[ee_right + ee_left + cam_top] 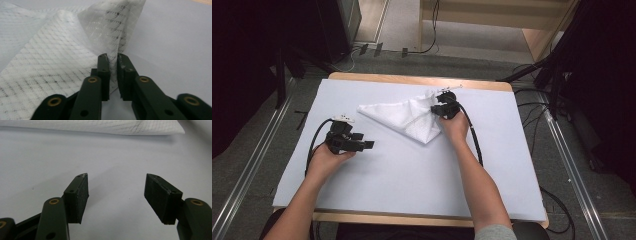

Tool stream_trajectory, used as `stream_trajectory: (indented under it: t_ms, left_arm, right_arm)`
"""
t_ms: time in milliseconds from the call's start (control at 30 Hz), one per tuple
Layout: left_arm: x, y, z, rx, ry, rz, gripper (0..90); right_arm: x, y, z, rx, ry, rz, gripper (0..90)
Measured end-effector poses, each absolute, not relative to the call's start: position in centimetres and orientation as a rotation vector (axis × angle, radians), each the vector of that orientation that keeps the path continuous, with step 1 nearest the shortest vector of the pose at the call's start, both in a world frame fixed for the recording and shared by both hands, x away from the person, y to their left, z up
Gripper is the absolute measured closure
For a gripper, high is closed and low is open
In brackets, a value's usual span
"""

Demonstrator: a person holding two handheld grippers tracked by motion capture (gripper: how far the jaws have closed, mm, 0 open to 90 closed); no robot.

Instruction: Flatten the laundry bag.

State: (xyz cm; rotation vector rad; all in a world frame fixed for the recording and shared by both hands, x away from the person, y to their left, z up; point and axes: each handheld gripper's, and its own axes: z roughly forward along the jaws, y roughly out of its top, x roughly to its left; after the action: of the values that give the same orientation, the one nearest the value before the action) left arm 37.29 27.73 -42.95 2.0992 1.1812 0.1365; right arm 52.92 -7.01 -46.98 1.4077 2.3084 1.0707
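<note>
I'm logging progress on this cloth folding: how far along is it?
Partly done: the white cloth already lies folded into a rough triangle on the table. In hand: the right gripper is shut on a raised edge of the cloth. The left gripper is open over bare table, short of the cloth. Left to do: laying that edge down and probably another fold.

White-topped table on a grey floor

The table (412,175) has a wooden edge; metal rails (252,165) run at 9 and 3 o'clock, black cables (532,107) trail at 2 o'clock, and what may be a wooden shelf (497,22) stands at 12 o'clock.
</note>
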Motion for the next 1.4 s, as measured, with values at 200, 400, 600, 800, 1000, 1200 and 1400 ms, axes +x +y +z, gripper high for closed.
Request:
stream_trajectory:
  t_ms: [200, 400, 600, 800, 1000, 1200, 1400]
  left_arm:
    - [37.3, 27.9, -43.0, 2.097, 1.189, 0.141, 37.0]
    - [37.3, 28.2, -42.9, 2.087, 1.195, 0.142, 37.0]
    - [37.3, 28.8, -42.6, 2.065, 1.214, 0.154, 37.1]
    - [37.3, 29.7, -42.4, 2.041, 1.235, 0.165, 37.1]
    - [37.2, 30.8, -42.1, 2.013, 1.259, 0.179, 37.1]
    - [37.3, 32.0, -41.9, 1.986, 1.289, 0.192, 37.0]
    - [37.3, 32.6, -41.9, 1.967, 1.307, 0.196, 37.1]
  right_arm:
    - [53.0, -7.5, -46.7, 1.452, 2.313, 1.098, 90.0]
    - [52.2, -7.5, -44.8, 1.39, 2.318, 1.142, 90.0]
    - [50.6, -7.0, -42.4, 1.292, 2.321, 1.196, 90.0]
    - [48.7, -6.0, -40.7, 1.19, 2.354, 1.253, 90.0]
    - [46.5, -5.0, -40.3, 1.106, 2.396, 1.293, 90.0]
    - [44.8, -4.5, -40.7, 1.075, 2.437, 1.343, 90.0]
    - [43.4, -3.6, -41.3, 1.033, 2.476, 1.376, 90.0]
